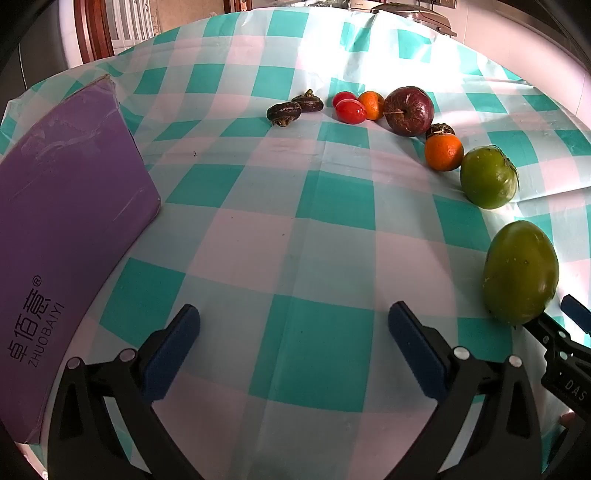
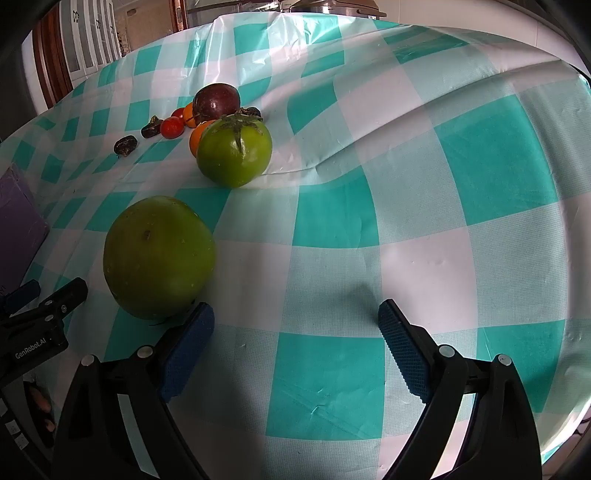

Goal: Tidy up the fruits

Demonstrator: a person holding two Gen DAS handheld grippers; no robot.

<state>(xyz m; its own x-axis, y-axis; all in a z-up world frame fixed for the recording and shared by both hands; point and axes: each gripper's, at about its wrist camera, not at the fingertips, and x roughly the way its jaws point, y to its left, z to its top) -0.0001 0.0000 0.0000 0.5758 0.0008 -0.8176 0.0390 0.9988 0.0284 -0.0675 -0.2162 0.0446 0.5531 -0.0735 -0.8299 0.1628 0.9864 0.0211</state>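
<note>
Your left claw (image 1: 293,341) stands wide apart with nothing between its blue pads (image 1: 173,354), tilted down over bare cloth near the bench's near edge. Your right claw (image 2: 295,341) is spread as well and holds nothing; its left pad sits just beside the nearest green fruit (image 2: 159,257), and whether they touch you cannot tell.

That round green fruit lies toward the near edge. Farther in sits a second green fruit with a stem and calyx (image 2: 233,149), apart from the first. Behind it the rest form a curved row running toward the middle of the bench: an orange (image 1: 443,153), a dark wrinkled piece (image 1: 440,130) just behind it, a big dark red apple (image 1: 409,111), a smaller orange (image 1: 371,105), two red tomatoes (image 1: 349,108) pressed together, and two more dark wrinkled pieces (image 1: 294,108) a little apart at the end.

A purple box (image 1: 70,218) with printed lettering lies at the bench's left edge, well apart from the fruit.

The bench wears a glossy teal-and-white checked cloth (image 2: 443,229), creased and puckered in places. Past the far edge stand a metal-lidded appliance (image 2: 332,7), wooden framing (image 1: 92,29) and white panelled cabinet doors (image 2: 92,40).
</note>
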